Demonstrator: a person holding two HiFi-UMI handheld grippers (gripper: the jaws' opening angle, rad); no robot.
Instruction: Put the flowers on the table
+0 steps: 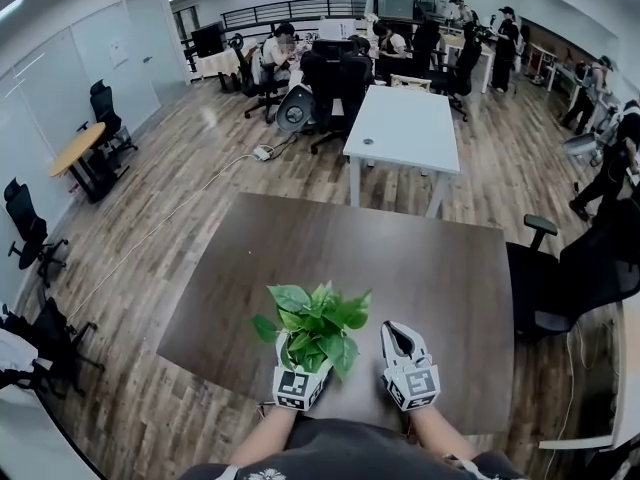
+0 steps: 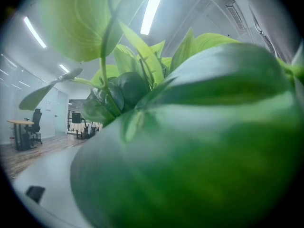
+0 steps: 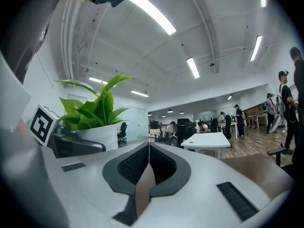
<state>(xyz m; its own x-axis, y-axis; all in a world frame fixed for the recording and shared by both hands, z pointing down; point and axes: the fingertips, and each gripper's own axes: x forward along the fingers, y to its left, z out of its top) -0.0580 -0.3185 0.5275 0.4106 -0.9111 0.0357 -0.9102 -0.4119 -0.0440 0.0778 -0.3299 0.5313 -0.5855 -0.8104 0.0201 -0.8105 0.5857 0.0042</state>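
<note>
The left gripper [image 1: 300,370] is clasping the plant [image 1: 318,330] by its smooth white pot [image 3: 97,136] over the matte brown table's [image 1: 400,258] near edge. Setting it down and letting go are seemingly remaining. Glossy, pointed leaves are smothering its camera, while the right gripper [image 1: 400,333] is idling alongside, jaws together, empty.
</note>
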